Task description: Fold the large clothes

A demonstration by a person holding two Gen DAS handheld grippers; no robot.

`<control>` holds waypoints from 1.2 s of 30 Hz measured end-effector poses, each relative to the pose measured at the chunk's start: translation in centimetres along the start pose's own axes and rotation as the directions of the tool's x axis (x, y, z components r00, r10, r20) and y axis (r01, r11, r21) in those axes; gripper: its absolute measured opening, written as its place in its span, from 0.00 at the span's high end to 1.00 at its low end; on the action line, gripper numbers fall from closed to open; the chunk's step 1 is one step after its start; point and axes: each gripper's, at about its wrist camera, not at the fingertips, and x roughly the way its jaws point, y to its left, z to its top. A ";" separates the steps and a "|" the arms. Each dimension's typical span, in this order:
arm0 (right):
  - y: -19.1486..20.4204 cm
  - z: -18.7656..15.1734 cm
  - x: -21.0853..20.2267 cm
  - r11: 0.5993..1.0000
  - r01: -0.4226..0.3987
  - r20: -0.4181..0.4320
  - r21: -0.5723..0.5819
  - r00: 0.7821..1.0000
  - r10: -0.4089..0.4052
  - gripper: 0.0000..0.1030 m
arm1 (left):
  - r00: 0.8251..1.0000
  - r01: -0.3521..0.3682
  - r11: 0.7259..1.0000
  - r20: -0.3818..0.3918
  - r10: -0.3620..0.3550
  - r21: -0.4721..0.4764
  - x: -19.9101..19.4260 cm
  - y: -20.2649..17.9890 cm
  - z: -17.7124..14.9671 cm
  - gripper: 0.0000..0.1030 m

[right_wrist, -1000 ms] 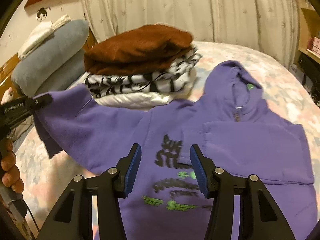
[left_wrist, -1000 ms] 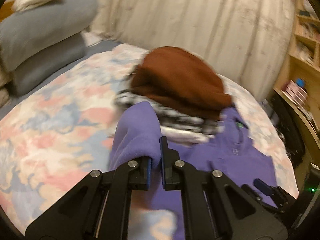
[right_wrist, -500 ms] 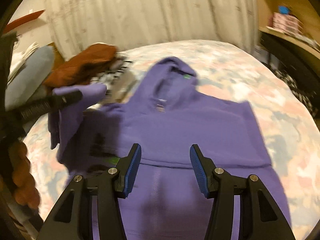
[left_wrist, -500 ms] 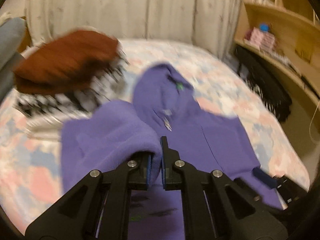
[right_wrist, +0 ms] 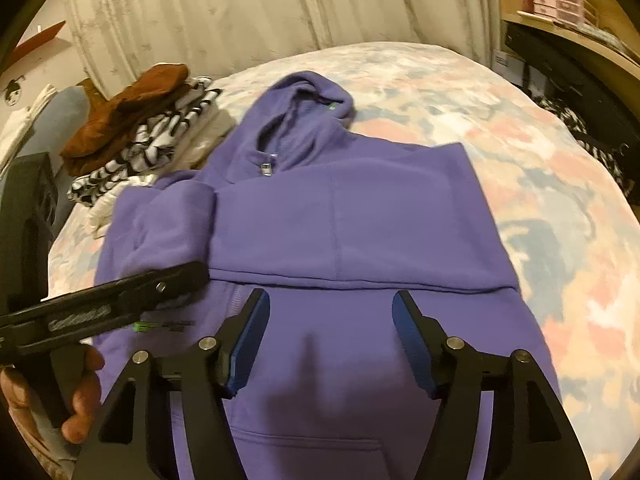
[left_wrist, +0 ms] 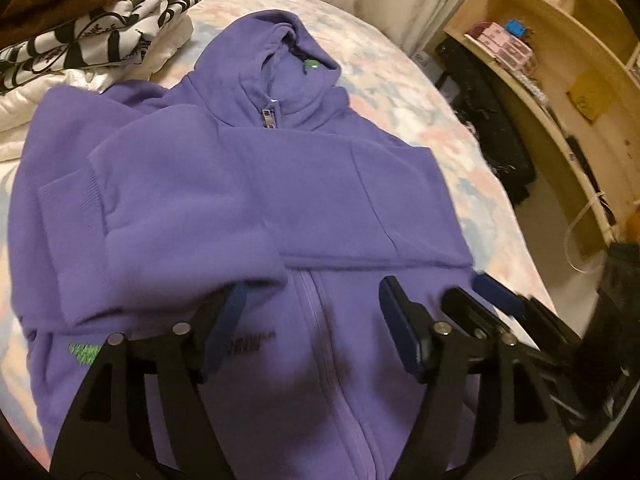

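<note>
A purple zip hoodie (left_wrist: 280, 184) lies front up on the bed, hood toward the far side, and shows in the right wrist view (right_wrist: 340, 216) too. Both sleeves are folded across its chest; the left sleeve (left_wrist: 160, 220) lies on top with its cuff at the left. My left gripper (left_wrist: 312, 324) is open and empty just above the zipper, beside the sleeve's edge. My right gripper (right_wrist: 330, 336) is open and empty above the hoodie's lower front. The left gripper also shows in the right wrist view (right_wrist: 120, 304), and the right gripper's blue fingers (left_wrist: 496, 292) show in the left wrist view.
A stack of folded clothes (right_wrist: 140, 136), brown on top of black-and-white and white, sits at the hoodie's far left. The floral bedspread (right_wrist: 540, 184) extends to the right. Wooden shelves (left_wrist: 560, 64) and dark items stand beyond the bed's right edge. A grey pillow (right_wrist: 60, 120) lies far left.
My left gripper carried the left sleeve across the hoodie's chest, opened and let it go. My right gripper stayed open and moved a little lower over the hoodie.
</note>
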 end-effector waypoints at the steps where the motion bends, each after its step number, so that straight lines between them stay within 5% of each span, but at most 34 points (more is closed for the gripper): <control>1: 1.1 0.4 0.2 1.000 -0.006 0.001 -0.014 1.000 0.006 0.35 | 1.000 0.013 1.000 0.000 -0.013 0.003 -1.0 0.2 -0.3 0.34; 5: 4.8 0.8 0.4 0.994 -0.050 0.000 -0.101 0.999 0.050 0.33 | 0.999 0.015 1.000 0.036 -0.015 0.010 -5.3 1.1 -1.8 0.34; 13: 14.6 1.4 2.3 0.929 -0.078 -0.019 -0.363 0.997 0.076 0.25 | 0.976 -0.141 0.987 0.158 0.151 -0.075 -12.3 6.0 -4.8 0.34; 19: 20.9 0.0 5.9 0.783 0.074 0.049 -0.617 0.997 -0.055 0.25 | 0.965 -0.172 0.974 0.173 0.196 -0.146 -13.4 9.6 -6.2 0.34; 25: 25.6 -1.4 10.9 0.582 0.228 0.166 -0.780 0.973 -0.157 0.27 | 0.967 -0.162 0.963 0.159 0.198 -0.215 -13.1 12.1 -7.1 0.34; 26: 25.9 -1.5 11.4 0.574 0.226 0.170 -0.787 0.974 -0.151 0.32 | 0.967 -0.163 0.962 0.156 0.200 -0.221 -13.1 12.4 -7.2 0.34; 27: 26.4 -1.2 11.7 0.567 0.206 0.156 -0.798 0.978 -0.135 0.55 | 0.968 -0.162 0.961 0.154 0.199 -0.226 -13.0 12.5 -7.3 0.34; 28: 26.7 -0.6 11.9 0.580 0.172 0.128 -0.797 0.985 -0.116 0.78 | 0.968 -0.162 0.960 0.153 0.200 -0.229 -13.0 12.7 -7.3 0.34; 29: 26.6 0.0 11.8 0.599 0.154 0.117 -0.786 0.988 -0.100 0.81 | 0.967 -0.164 0.959 0.153 0.202 -0.231 -13.1 12.7 -7.3 0.34; 31: 25.4 2.7 10.4 0.708 0.083 0.104 -0.701 0.994 -0.013 0.87 | 0.965 -0.167 0.958 0.159 0.207 -0.231 -13.2 12.7 -7.4 0.34; 33: 21.3 6.1 8.3 0.862 -0.003 0.114 -0.507 0.991 0.070 0.89 | 0.963 -0.169 0.959 0.168 0.209 -0.226 -13.4 12.7 -7.4 0.34; 34: 19.0 6.7 7.4 0.909 -0.030 0.124 -0.417 0.988 0.090 0.89 | 0.962 -0.171 0.960 0.171 0.211 -0.224 -13.5 12.5 -7.4 0.34; 36: 11.1 8.5 6.1 0.993 -0.107 0.132 -0.058 0.985 0.114 0.89 | 0.961 -0.171 0.961 0.178 0.211 -0.219 -13.6 12.3 -7.4 0.34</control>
